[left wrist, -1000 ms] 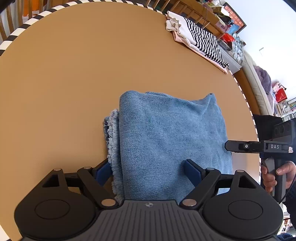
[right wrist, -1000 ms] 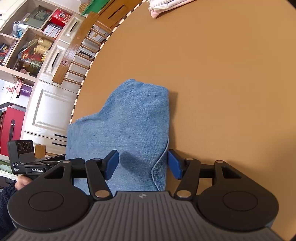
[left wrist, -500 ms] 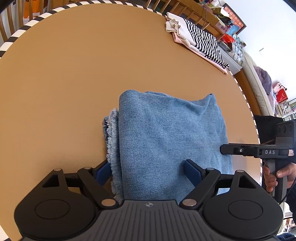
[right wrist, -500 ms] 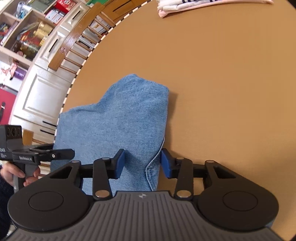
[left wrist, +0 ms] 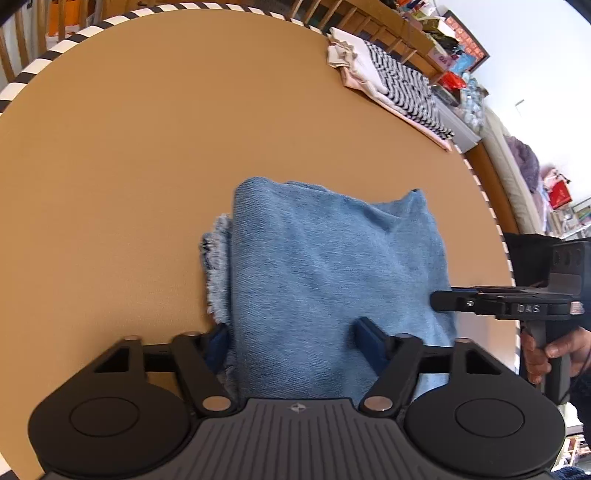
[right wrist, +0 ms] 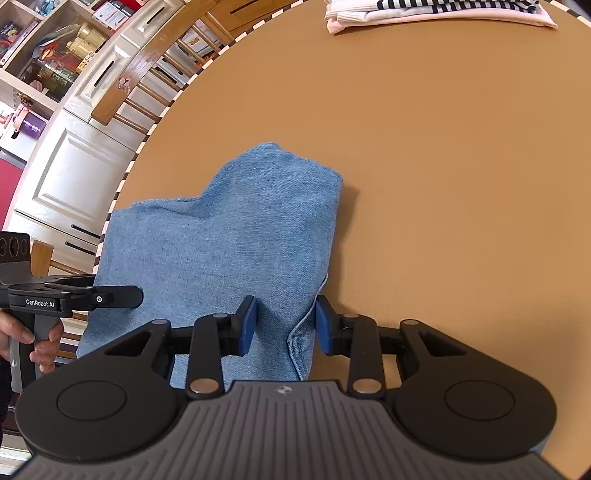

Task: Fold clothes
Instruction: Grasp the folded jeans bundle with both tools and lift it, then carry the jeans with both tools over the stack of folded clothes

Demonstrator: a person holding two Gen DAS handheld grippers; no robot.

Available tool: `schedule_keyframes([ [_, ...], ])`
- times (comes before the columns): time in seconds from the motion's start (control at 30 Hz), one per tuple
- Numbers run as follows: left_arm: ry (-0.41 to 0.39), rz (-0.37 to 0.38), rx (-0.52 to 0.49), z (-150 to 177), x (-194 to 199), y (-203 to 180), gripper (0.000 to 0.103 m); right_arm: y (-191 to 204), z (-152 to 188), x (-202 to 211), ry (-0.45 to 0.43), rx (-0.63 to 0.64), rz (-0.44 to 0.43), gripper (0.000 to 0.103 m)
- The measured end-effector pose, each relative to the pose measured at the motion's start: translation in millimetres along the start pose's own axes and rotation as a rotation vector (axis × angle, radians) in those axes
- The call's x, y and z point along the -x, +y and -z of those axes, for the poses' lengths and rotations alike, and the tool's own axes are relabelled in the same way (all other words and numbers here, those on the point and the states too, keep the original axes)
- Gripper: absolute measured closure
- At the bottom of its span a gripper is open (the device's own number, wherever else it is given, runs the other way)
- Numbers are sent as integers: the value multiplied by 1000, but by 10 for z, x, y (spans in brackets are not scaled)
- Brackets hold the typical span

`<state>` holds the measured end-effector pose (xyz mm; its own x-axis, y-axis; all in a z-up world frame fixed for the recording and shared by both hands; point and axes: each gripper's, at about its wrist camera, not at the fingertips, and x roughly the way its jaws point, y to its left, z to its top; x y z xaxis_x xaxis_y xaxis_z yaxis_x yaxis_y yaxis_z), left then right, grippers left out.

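Folded blue jeans [left wrist: 332,273] lie on the round tan table [left wrist: 129,166], near its edge; they also show in the right wrist view [right wrist: 229,243]. My left gripper [left wrist: 295,341] is open, its blue pads astride the near end of the jeans beside the frayed hem [left wrist: 216,269]. My right gripper [right wrist: 284,325] is partly closed, its pads astride the seamed edge of the jeans with a gap still showing on each side. Each gripper appears side-on in the other's view, the right one [left wrist: 502,302] and the left one [right wrist: 74,295].
A stack of folded clothes with a black-and-white striped top [left wrist: 391,88] lies at the table's far edge, also in the right wrist view [right wrist: 436,11]. Wooden chairs [right wrist: 147,77] and white cabinets [right wrist: 62,166] stand beyond the table. A sofa [left wrist: 517,173] is off to the right.
My right gripper's pads have narrowed around the jeans' seamed edge. My left gripper's pads have narrowed somewhat too. The jeans have not moved.
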<state>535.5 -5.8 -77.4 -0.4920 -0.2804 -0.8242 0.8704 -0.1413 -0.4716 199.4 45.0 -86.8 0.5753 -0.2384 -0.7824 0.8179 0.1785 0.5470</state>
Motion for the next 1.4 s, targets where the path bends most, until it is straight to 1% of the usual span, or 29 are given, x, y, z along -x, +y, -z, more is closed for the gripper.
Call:
schedule_keyframes([
  [0.17,-5,-13,1,1,-5,-21,41,-14,5,10,-2,0,-7,72],
  [0.37,-21,-12,14,2,40,-12,53,34,-2,40,-9,6,-9,77],
  [0.53,-31,-2,31,-9,109,-14,65,42,-15,101,-16,-1,-27,80],
  [0.67,-36,2,38,-3,138,-32,68,42,-26,142,-23,-13,-38,81],
  [0.77,-37,9,44,-10,146,-48,71,68,-42,191,-29,1,-34,81],
  [0.93,-45,16,29,-40,167,-129,74,73,-85,289,-38,14,-30,82],
  [1.13,-58,33,11,-111,196,-254,76,28,-120,469,-72,7,-33,82],
  [1.27,-75,50,0,-233,237,-385,76,-5,-209,635,-106,2,-37,82],
  [1.33,-87,55,-8,-350,270,-475,76,-18,-297,738,-126,7,-34,82],
  [1.4,-106,59,-21,-535,301,-610,76,-43,-451,870,-151,10,-32,82],
])
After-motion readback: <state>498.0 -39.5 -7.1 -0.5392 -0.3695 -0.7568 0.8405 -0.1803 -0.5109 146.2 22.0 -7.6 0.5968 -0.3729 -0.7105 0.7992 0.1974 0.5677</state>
